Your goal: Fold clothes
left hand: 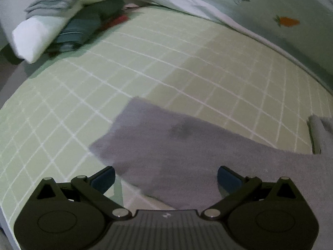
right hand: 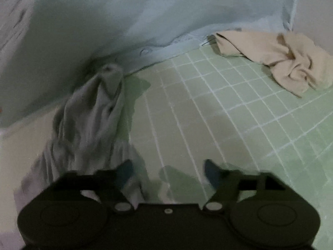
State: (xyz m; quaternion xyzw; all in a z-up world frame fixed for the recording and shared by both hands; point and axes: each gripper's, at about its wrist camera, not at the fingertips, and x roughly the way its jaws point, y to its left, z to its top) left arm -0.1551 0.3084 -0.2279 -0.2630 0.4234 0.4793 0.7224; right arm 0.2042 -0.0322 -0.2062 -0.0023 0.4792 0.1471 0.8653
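Left wrist view: the left gripper (left hand: 166, 177) hangs over a bed whose sheet (left hand: 129, 66) is pale green with a white grid. Its jaws stand wide apart, with nothing pinched between the blue pads (left hand: 105, 178). Beneath and ahead of it a grey garment (left hand: 177, 145) lies flat on the sheet, smoothed out, one corner reaching up toward the middle of the frame. Its cloth runs off the right edge, where a lighter grey hem or cuff (left hand: 317, 129) shows. At the far left of the bed a stack of folded clothes (left hand: 81, 29) in dark teal and striped fabric sits partly under a white pillow (left hand: 31, 37). A pale blue-green duvet (left hand: 270, 6) printed with small carrots is bunched along the far side.

In the right wrist view, the right gripper (right hand: 168, 171) also stands open, its jaws spread and empty, with bare sheet (right hand: 229, 108) between them. Just to the left of its left finger (right hand: 124, 171), the same grey garment (right hand: 89, 114) is rumpled and rises in a loose, blurred heap toward the duvet (right hand: 104, 20); the finger is close beside the cloth, but whether they touch I cannot tell. Well apart, at the far right of the bed, a beige garment (right hand: 287, 60) lies crumpled and unfolded near the duvet's edge.
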